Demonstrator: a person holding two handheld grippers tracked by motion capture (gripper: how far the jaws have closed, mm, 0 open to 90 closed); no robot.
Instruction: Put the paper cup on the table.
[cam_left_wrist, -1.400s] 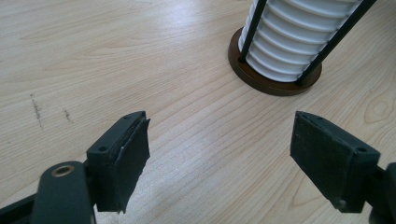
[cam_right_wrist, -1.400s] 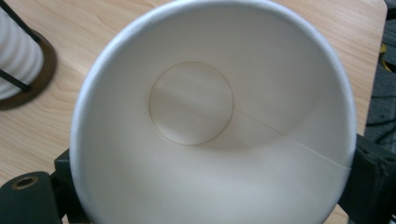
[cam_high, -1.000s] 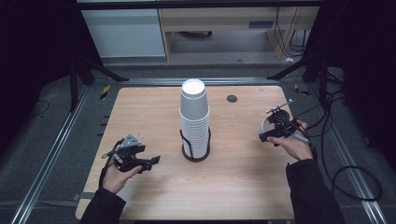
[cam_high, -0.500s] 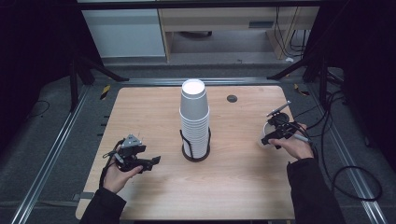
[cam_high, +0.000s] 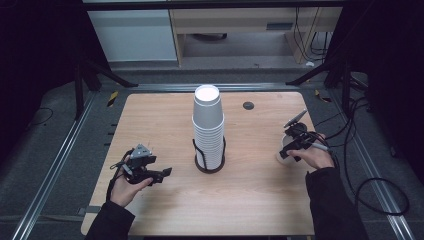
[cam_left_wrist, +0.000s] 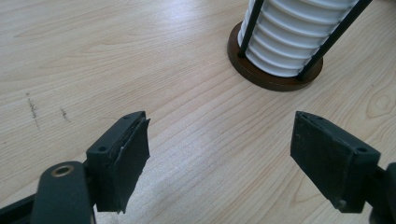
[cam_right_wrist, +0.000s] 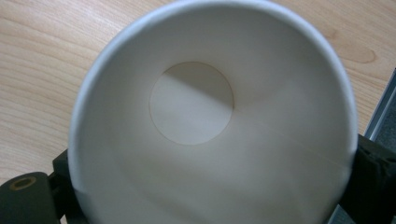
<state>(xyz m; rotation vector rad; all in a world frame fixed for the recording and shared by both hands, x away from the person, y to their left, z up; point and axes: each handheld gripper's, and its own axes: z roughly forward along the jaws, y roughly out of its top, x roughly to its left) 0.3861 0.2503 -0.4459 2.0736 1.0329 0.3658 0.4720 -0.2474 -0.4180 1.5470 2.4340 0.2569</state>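
Step in hand: a single paper cup (cam_high: 283, 152) is held by the right claw (cam_high: 290, 150) near the right edge of the worktop (cam_high: 165, 120), well apart from the cup stack (cam_high: 208, 127). The cup is judged to be on its way to being set down upright there.
Right claw: clamped on the paper cup (cam_right_wrist: 210, 121); in the right gripper view the cup wall is seen between the jaws, mouth toward the camera.
Left claw: the left claw (cam_high: 159, 175) is held with jaws apart, nothing between them, low over the worktop left of the stack; in the left gripper view the left claw (cam_left_wrist: 219, 154) is aimed toward the stack base.
Cup contents: the held cup is seen to be empty; only its flat round bottom is visible inside.
Holder: a dark wire holder (cam_high: 210, 161) on a round base contains the nested white cups, which rise well above its rods.
Next move: the cup is to be lowered until its base rests on the worktop, then released without tipping it; the edge is near.
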